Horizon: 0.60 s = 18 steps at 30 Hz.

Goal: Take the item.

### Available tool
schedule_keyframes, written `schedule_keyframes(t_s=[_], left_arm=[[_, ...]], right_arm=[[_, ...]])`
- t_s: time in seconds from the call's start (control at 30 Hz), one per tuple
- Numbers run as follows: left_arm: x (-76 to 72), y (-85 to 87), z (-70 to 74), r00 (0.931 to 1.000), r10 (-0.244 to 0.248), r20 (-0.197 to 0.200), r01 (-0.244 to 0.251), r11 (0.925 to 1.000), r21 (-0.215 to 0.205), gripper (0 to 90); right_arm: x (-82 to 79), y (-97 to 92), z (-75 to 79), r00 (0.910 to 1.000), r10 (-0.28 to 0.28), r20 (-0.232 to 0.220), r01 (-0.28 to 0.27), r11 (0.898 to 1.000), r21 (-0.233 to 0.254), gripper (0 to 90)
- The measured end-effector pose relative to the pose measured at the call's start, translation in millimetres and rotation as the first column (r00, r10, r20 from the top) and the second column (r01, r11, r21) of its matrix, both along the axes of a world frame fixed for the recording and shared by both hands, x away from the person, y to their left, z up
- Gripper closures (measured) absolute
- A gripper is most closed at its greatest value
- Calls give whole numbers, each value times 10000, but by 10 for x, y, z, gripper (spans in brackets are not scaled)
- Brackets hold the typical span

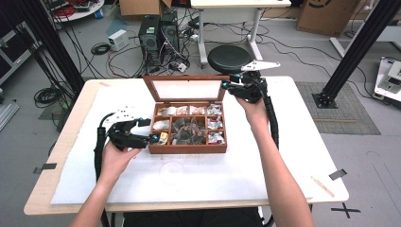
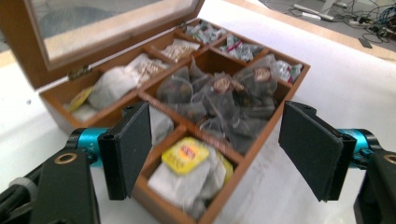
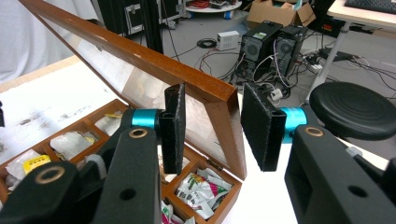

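Right gripper (image 3: 210, 130) apparently clamps the tea box (image 1: 187, 147) lid's (image 3: 154, 65) corner, propping it open, while left gripper (image 2: 219, 154), jaws apart, hovers at the box's near-left corner for bags.

The person's forearms (image 1: 283, 189) are cut off by the lower edge of the high view. In the left gripper view, the top of the glazed lid (image 2: 107, 28) is cropped by the upper edge, and the near corner of the wooden box (image 2: 187, 212) by the lower edge. The print on the yellow tea bag label (image 2: 185, 155) is too blurred to be read. In the right gripper view, the lid corner (image 3: 219, 100) is partly masked by the black pads (image 3: 261, 126), so that contact cannot be told. The sachets (image 1: 215, 124) in the small compartments are too small to be identified in the high view.
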<state>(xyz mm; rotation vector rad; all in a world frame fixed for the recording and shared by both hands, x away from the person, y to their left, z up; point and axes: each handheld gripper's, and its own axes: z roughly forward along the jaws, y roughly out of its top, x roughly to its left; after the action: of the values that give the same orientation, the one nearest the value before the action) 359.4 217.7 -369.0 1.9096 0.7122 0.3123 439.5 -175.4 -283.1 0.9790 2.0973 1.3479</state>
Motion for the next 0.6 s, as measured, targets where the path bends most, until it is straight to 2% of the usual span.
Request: schedule_keyframes(t_s=[0.17, 0.23, 0.4, 0.5, 0.6], left_arm=[[103, -159, 43, 9995, -257, -197, 262, 9993, 274, 256], [143, -230, 37, 9990, -373, -245, 377, 9991, 176, 257], [249, -422, -4, 9958, -684, -602, 725, 9949, 697, 274], [317, -551, -35, 9927, -839, -868, 923, 9910, 971, 323], [351, -599, -49, 9903, -913, -1050, 1033, 9879, 1153, 362]], right_arm=[[3, -2, -1, 10000, 12, 23, -12, 10000, -9, 616], [4, -3, 0, 10000, 5, 31, -5, 10000, -29, 616], [3, -4, 0, 10000, -12, 41, 12, 10000, -53, 616], [3, -3, 0, 10000, -3, 51, 4, 10000, -54, 616], [4, -5, 0, 10000, -18, 10, 18, 10000, -34, 616]])
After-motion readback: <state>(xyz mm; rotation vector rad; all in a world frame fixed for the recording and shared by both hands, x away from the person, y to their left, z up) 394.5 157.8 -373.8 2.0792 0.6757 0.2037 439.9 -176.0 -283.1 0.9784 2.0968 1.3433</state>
